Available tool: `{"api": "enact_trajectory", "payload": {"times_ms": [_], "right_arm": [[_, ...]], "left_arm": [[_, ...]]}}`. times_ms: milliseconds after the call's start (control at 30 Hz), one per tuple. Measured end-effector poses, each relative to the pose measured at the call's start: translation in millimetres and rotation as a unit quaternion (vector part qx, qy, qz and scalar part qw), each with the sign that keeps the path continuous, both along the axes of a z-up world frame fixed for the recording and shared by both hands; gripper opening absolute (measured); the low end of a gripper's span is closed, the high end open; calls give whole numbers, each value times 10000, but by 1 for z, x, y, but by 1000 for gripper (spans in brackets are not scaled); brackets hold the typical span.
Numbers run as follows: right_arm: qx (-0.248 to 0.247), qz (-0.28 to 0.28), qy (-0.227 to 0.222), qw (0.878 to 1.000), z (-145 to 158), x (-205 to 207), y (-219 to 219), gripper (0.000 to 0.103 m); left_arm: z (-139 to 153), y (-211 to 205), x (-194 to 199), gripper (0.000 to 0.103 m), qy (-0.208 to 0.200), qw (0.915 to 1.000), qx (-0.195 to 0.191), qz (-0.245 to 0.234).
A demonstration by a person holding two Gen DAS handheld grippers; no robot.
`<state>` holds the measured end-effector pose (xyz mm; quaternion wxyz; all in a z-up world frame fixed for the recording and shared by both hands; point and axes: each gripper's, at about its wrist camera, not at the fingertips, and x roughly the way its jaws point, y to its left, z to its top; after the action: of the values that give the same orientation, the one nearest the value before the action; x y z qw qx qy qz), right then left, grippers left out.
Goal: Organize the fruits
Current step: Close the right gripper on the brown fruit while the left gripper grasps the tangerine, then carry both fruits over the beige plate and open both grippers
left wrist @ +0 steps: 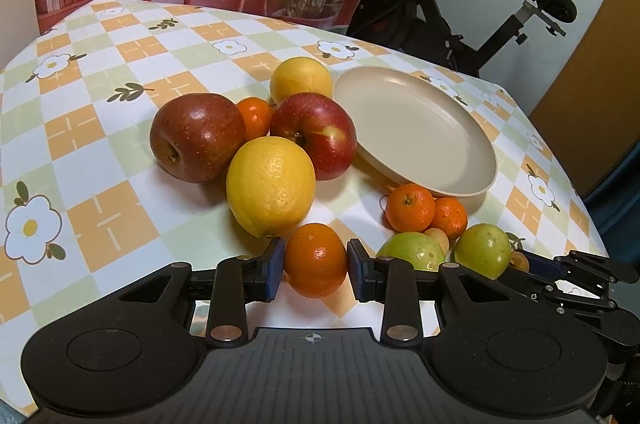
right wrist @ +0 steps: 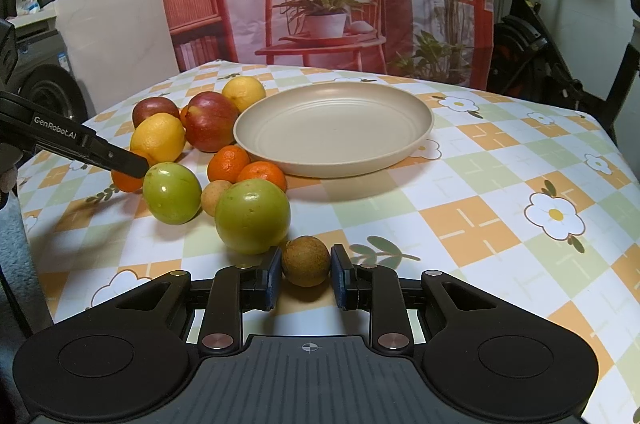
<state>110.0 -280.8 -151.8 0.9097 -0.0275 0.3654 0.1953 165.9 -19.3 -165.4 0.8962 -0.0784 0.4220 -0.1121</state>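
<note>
I clamp a mandarin [left wrist: 315, 260] in my left hand-held gripper [left wrist: 316, 266] and a small brown fruit [right wrist: 306, 260] in my right hand-held gripper [right wrist: 306, 270], both bound for the empty plate [right wrist: 416, 139] just beyond.

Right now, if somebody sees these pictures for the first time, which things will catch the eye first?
Probably the empty round beige plate in the middle of the checked flower-print tablecloth, with a heap of red apples, yellow citrus and small oranges beside it. Next, the left gripper is shut on a small round orange mandarin, and the right gripper is shut on a small round brown fruit.
</note>
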Motion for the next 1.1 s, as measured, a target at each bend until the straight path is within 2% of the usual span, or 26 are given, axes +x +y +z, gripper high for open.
{"api": "enact_trajectory", "payload": {"times_ms": [200,567,800,1100], "right_arm": [[76,-113,-22,9999,0,-1,-4,24],[116,-436,48,9990,9,2,-7,24],[113,-387,-206,9990,37,11,-4,24],[217,-247,-655,9973,80,50,11,24]], "left_arm": [[8,-3,-4,36,-215,9996,167,-44],[37,-7,-9,36,-911,9945,485,-192],[61,-3,-1,36,-1245,9910,455,-180],[94,-5,24,36,-1599,9861,408,-185]]}}
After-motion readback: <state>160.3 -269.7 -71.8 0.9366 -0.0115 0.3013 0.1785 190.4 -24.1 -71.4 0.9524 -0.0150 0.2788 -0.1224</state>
